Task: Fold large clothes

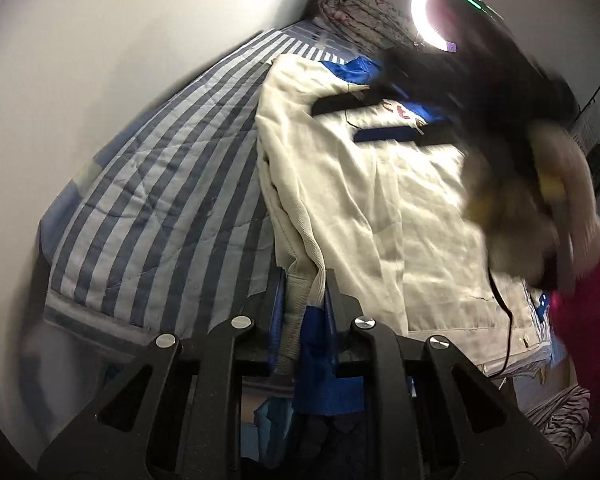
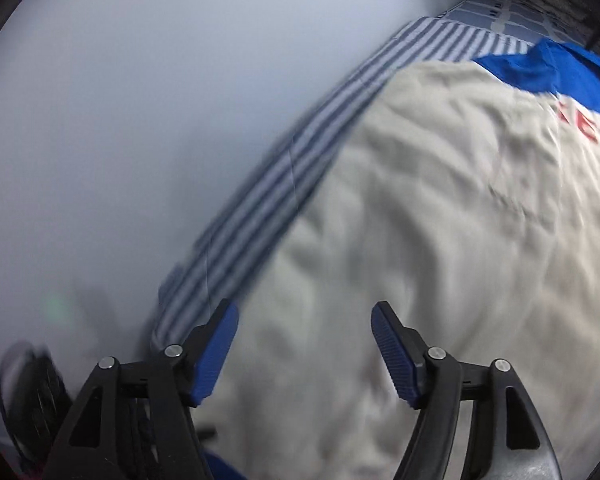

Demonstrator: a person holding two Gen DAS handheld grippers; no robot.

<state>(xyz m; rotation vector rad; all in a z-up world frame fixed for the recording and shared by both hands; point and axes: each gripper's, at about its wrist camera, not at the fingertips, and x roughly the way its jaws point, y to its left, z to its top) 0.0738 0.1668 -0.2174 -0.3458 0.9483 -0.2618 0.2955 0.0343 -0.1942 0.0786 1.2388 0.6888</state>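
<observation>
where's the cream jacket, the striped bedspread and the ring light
cream jacket (image 1: 380, 216): left wrist view, wrinkled back panel.
striped bedspread (image 1: 148, 200): left wrist view, bare striped stretch left of the jacket.
ring light (image 1: 422, 4): left wrist view, glowing left arc of the ring.

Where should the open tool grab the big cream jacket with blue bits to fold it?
Probably the cream and blue jacket is best taken at its long edge beside the blue-and-white striped quilt, coming in low from that side. The middle lies flat with only shallow wrinkles, so it offers no rim. The right tool is open above it; the left tool grips the ribbed hem.
</observation>
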